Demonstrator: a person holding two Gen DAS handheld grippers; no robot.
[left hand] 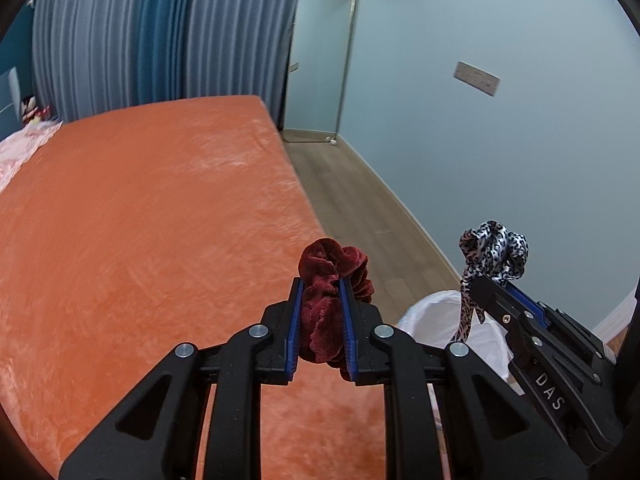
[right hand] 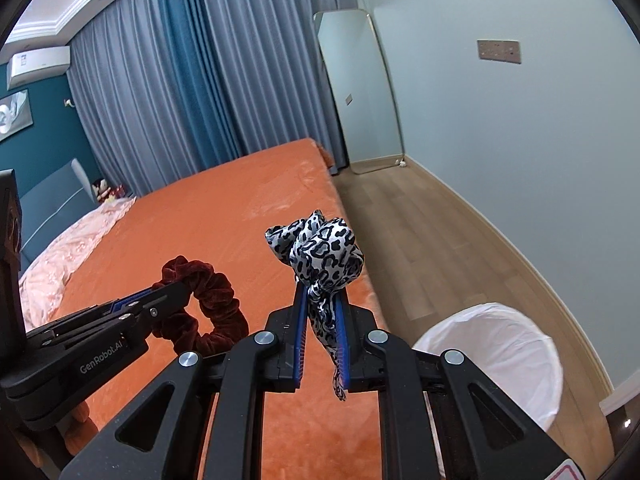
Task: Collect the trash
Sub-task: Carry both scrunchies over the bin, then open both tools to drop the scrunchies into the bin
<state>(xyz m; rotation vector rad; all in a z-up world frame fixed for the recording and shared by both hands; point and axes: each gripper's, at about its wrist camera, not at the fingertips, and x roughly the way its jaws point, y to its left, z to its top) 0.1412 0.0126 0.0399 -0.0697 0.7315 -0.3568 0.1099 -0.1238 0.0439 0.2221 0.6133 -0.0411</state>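
Observation:
My left gripper [left hand: 320,284] is shut on a dark red velvet scrunchie [left hand: 332,272] and holds it above the right edge of the orange bed [left hand: 140,220]. My right gripper [right hand: 321,292] is shut on a black-and-white leopard-print scrunchie [right hand: 320,252] with a dangling tail. In the left wrist view the right gripper [left hand: 490,280] and the leopard scrunchie [left hand: 494,250] hang over the white-lined trash bin [left hand: 432,316]. In the right wrist view the left gripper [right hand: 176,284] and the red scrunchie [right hand: 212,308] show at left, and the bin [right hand: 500,352] stands on the floor at lower right.
The bed [right hand: 220,220] fills the left and middle. A pink blanket [right hand: 68,248] lies at its head. A wood floor strip [right hand: 420,232] runs between bed and wall. A standing mirror [right hand: 360,92] leans at the far corner, next to the curtains [right hand: 180,80].

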